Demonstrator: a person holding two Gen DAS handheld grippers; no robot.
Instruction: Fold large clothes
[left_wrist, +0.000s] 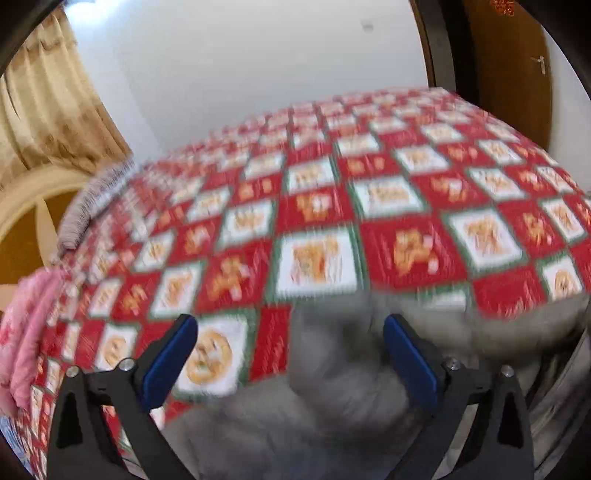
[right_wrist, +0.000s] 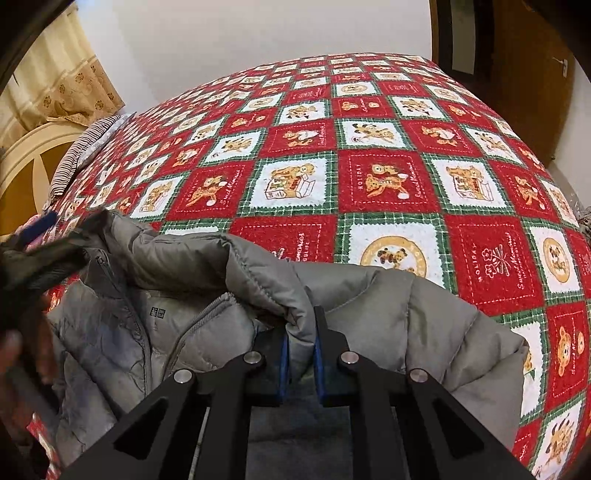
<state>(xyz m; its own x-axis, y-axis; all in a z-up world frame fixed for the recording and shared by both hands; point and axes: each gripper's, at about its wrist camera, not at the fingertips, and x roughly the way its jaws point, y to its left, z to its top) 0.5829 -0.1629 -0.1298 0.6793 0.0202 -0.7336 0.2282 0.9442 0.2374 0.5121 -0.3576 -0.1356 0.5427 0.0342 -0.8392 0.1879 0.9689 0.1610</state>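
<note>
Motion-blurred grey jacket (left_wrist: 332, 369), bedspread (left_wrist: 369, 221)

Quilted grey jacket (right_wrist: 388, 317) — smooth, perhaps nylon, fuzzy cloth bedspread (right_wrist: 388, 184), matt black gripper (right_wrist: 301, 354)

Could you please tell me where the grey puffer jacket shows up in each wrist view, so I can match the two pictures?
Left wrist: the grey puffer jacket is a blurred mass at bottom centre, between the wide-open fingers of the left gripper.
Right wrist: it fills the lower half, a fold pinched in the right gripper, zip and collar at left.
Shared landmark: the red, white and green bear-print bedspread under the jacket.
</note>
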